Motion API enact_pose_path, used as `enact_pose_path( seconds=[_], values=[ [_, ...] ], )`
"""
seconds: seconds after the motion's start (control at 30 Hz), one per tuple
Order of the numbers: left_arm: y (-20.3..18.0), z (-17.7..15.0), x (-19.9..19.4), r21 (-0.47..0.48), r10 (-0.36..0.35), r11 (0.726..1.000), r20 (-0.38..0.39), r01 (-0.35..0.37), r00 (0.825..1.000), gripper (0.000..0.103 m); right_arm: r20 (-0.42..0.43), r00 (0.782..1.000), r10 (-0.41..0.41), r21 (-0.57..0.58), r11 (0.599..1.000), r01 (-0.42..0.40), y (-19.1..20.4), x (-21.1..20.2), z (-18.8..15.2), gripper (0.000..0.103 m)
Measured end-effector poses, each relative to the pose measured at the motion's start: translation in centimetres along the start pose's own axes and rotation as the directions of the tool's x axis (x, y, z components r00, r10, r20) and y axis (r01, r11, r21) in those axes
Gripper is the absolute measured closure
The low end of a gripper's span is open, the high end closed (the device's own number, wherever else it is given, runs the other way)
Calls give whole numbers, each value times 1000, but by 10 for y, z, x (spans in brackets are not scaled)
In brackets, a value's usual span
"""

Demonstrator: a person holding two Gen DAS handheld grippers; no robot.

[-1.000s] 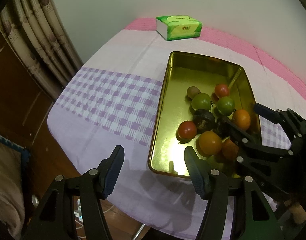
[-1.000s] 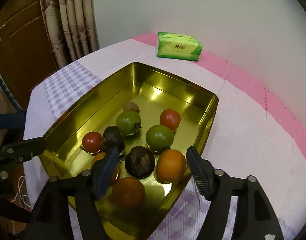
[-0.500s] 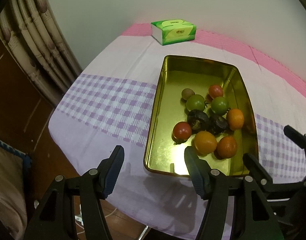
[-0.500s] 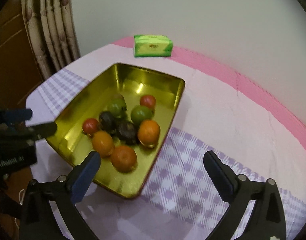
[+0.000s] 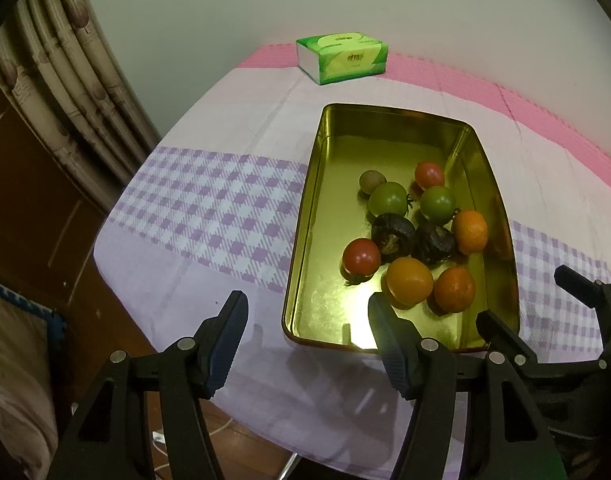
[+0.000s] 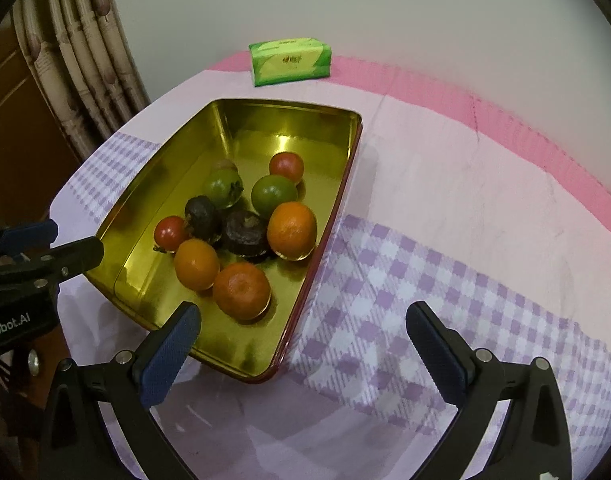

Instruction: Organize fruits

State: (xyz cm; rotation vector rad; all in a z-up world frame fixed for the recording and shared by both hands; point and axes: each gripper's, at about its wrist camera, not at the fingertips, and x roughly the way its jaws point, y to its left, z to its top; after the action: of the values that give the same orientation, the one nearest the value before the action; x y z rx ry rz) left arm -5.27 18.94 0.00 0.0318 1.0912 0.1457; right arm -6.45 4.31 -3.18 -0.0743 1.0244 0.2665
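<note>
The fruits [image 6: 241, 228] are sitting clustered in the gold tray [image 6: 153, 172], toward its near right side, on the cloth [image 6: 445, 280]. Both grippers are hanging spread and empty at the near edge: the left [image 5: 305, 332] by the tray's near left corner, the right [image 6: 301, 344] by its near right corner.

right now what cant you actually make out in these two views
- Small brownish fruit: right wrist view shows only its top, behind a green tomato; its kind is unclear.
- Tissue pack: print too small to read in either view.
- Two dark fruits: kind unclear, too dark.
- Tray near outer wall: hidden by its rim in both views.
- Right gripper: base cut off by bottom edge.
</note>
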Motion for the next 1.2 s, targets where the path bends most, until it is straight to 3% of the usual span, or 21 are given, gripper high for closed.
enact_pose_path(
  seconds=[1.2],
  values=[
    [0,-1,2,0,7,1000,-5,-7,1000,40,-9,1000,6,-25,1000,-6,8,1,-1,1]
  ],
)
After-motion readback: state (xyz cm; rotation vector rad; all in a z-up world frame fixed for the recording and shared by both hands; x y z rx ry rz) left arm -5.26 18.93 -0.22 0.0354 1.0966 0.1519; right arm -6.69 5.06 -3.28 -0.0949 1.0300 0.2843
